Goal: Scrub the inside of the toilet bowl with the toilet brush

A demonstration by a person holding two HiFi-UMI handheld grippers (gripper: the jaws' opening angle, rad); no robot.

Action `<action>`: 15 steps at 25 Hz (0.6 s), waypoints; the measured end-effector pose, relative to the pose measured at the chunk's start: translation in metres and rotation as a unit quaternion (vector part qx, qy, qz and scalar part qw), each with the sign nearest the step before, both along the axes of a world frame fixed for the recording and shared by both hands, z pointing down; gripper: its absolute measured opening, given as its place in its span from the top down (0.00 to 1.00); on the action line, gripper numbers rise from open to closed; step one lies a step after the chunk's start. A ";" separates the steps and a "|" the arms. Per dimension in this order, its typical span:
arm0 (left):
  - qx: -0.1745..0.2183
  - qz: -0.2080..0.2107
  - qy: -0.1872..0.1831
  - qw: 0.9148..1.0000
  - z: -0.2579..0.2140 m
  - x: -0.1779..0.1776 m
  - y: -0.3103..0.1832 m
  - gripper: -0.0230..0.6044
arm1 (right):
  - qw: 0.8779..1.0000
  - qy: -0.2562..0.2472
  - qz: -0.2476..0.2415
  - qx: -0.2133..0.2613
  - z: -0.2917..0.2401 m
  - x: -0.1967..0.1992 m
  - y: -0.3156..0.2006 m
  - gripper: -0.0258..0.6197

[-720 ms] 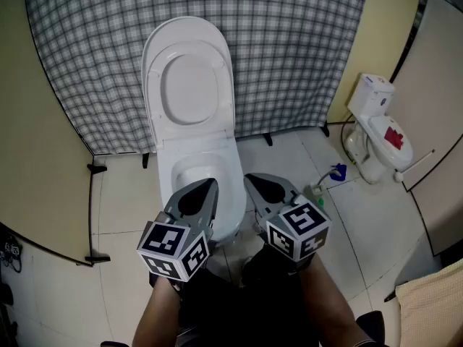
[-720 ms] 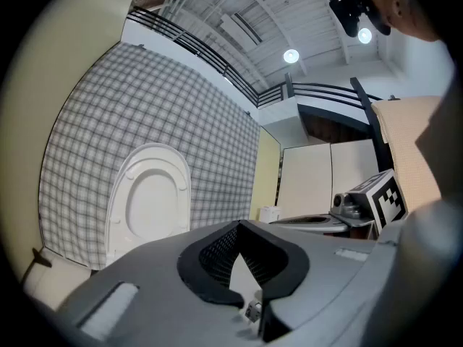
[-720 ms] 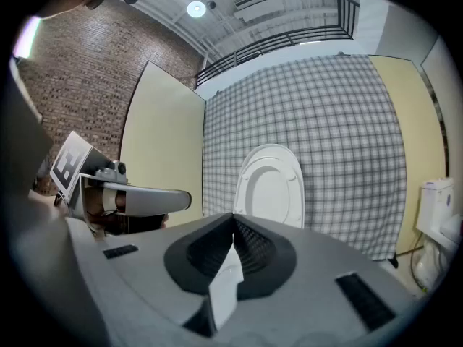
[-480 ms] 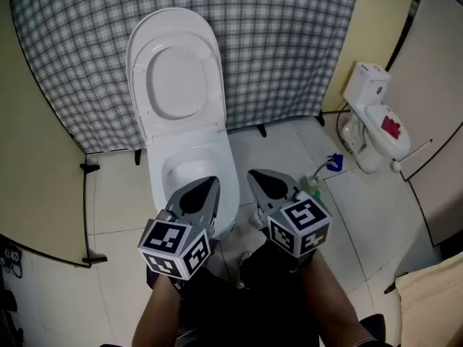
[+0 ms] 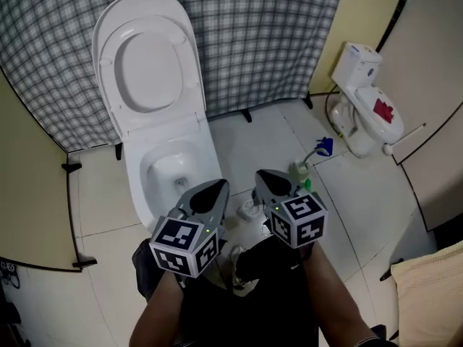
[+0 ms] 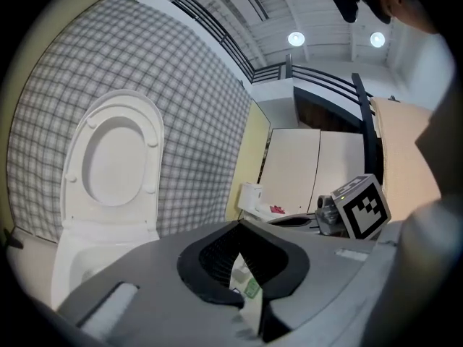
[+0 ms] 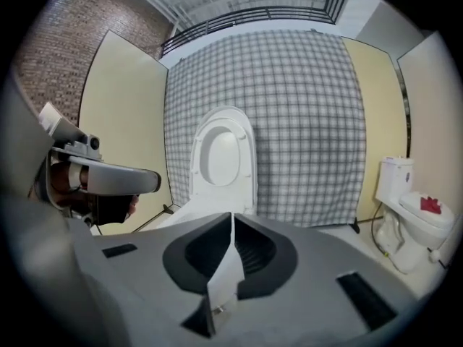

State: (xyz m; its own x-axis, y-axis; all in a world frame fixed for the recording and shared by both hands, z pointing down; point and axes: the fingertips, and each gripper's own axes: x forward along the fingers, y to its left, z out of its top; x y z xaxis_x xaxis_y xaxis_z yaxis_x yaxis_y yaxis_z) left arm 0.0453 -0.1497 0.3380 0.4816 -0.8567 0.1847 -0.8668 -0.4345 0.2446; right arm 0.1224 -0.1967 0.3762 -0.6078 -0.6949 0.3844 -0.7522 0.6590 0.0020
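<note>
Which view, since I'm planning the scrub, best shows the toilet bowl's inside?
Head view: it looks down into the toilet bowl, drain visible. The left gripper view catches only a sliver of the bowl; the right gripper view shows mostly the raised lid.

My head camera looks forward and steeply down. The white toilet (image 5: pixel 173 166) lies ahead on the left, the checked curtain (image 5: pixel 260 35) behind it, and a second toilet (image 5: pixel 365 100) well off to the right. My left gripper (image 5: pixel 219 186) and right gripper (image 5: pixel 262 175) sit close under the lens, low in that frame. Each carries its own wide-angle camera looking along its jaws, which fill the bottom of its view. The left one has the white toilet at its left side and my right gripper at its right. The right one faces that toilet nearly head-on, with my left gripper at its left edge. All three views share both toilets and the curtain.
</note>
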 end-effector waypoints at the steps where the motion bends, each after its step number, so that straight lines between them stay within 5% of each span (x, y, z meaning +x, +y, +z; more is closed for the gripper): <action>1: -0.006 0.005 -0.002 1.000 0.006 0.004 -0.004 0.95 | 1.000 0.003 0.008 -0.007 0.008 0.005 -0.005 0.92; 6: -0.035 0.026 -0.011 0.999 0.043 0.020 -0.022 0.95 | 0.997 0.027 0.054 -0.056 0.064 0.036 -0.027 0.90; 8: -0.049 0.032 -0.010 0.998 0.062 0.024 -0.030 0.95 | 0.994 0.033 0.063 -0.088 0.094 0.042 -0.035 0.70; 15: -0.104 0.048 -0.007 0.993 0.118 0.040 -0.048 0.95 | 0.979 0.068 0.100 -0.162 0.184 0.062 -0.055 0.62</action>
